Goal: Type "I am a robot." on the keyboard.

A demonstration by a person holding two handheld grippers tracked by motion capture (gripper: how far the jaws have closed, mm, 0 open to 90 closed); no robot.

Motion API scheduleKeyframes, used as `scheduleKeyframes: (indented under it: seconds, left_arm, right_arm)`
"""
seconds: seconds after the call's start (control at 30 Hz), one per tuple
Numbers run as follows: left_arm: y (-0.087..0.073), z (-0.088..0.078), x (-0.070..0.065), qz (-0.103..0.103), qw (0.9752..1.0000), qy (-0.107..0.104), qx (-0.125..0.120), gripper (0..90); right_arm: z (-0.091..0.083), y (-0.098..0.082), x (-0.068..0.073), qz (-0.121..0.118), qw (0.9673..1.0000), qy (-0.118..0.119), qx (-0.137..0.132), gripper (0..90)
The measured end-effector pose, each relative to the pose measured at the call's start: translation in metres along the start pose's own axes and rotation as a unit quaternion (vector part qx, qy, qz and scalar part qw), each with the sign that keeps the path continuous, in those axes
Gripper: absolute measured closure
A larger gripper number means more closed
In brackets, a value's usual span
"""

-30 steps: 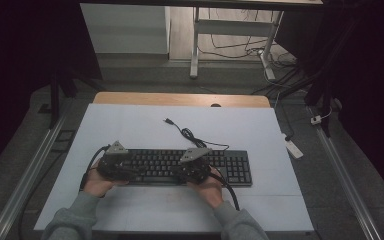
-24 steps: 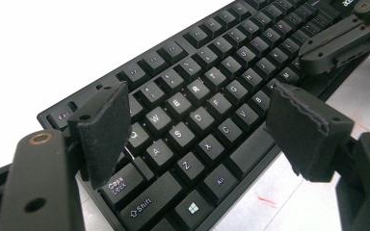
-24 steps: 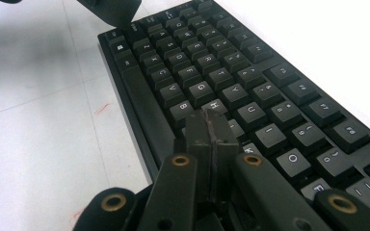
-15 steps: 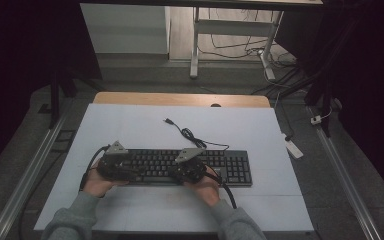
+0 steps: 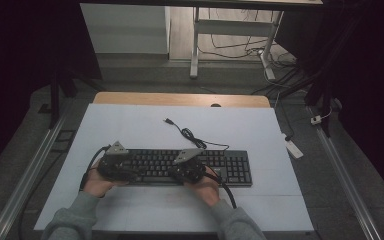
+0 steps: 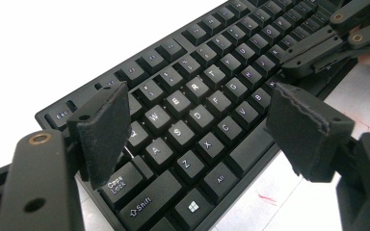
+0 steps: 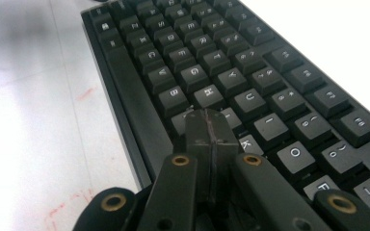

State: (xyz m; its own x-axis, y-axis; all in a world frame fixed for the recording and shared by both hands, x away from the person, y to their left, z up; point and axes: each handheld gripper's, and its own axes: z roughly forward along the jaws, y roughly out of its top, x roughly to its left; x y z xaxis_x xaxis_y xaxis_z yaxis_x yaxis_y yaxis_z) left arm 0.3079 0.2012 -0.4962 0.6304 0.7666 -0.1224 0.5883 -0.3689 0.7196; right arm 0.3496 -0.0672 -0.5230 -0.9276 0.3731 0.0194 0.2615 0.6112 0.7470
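Black and full-sized, the keyboard [image 5: 180,167] lies flat on the white tabletop [image 5: 130,125] near the person's edge, its cable [image 5: 192,137] running off its far side in a loose curl toward the middle of the tabletop. The left gripper [image 5: 114,161] sits over the keyboard's left end; in the left gripper view its fingers [image 6: 103,127] stand wide apart above the letter keys, one over the Caps Lock side and the other past the front edge, with nothing between them. The right gripper [image 5: 187,164] is over the middle of the keyboard; in the right gripper view its fingers [image 7: 211,131] are pressed together, their tip resting at the keys around J and K. Each hand [image 5: 100,182] grips its tool from the near side.
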Motion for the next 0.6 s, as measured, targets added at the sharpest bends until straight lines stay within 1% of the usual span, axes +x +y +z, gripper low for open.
scheduleKeyframes:
  seconds: [0.1,0.17,0.3,0.4,0.5,0.6]
  left_arm:
    - [0.000,-0.001,0.000,0.000,1.0000,0.000,-0.001,24.1]
    - [0.000,-0.001,0.000,-0.001,1.0000,0.000,-0.002,24.0]
    - [0.000,-0.002,0.000,-0.001,1.0000,0.001,-0.005,24.0]
    - [0.000,-0.003,0.001,-0.002,1.0000,0.002,-0.006,24.0]
    - [0.000,-0.003,0.001,0.000,1.0000,0.003,-0.006,24.0]
    - [0.000,-0.003,0.001,-0.001,0.9999,0.005,-0.009,24.0]
  right_arm:
    - [-0.002,0.001,0.000,-0.003,1.0000,-0.001,-0.003,89.6]
    - [-0.005,0.002,0.001,0.002,0.9999,0.002,-0.012,89.6]
    - [-0.015,0.003,0.000,0.003,0.9994,-0.001,-0.034,88.3]
    - [-0.026,0.003,0.000,0.006,0.9990,-0.006,-0.045,80.1]
    - [-0.036,-0.001,0.000,0.009,0.9983,-0.017,-0.055,72.9]
    - [-0.047,-0.007,-0.002,0.013,0.9978,-0.028,-0.058,67.1]
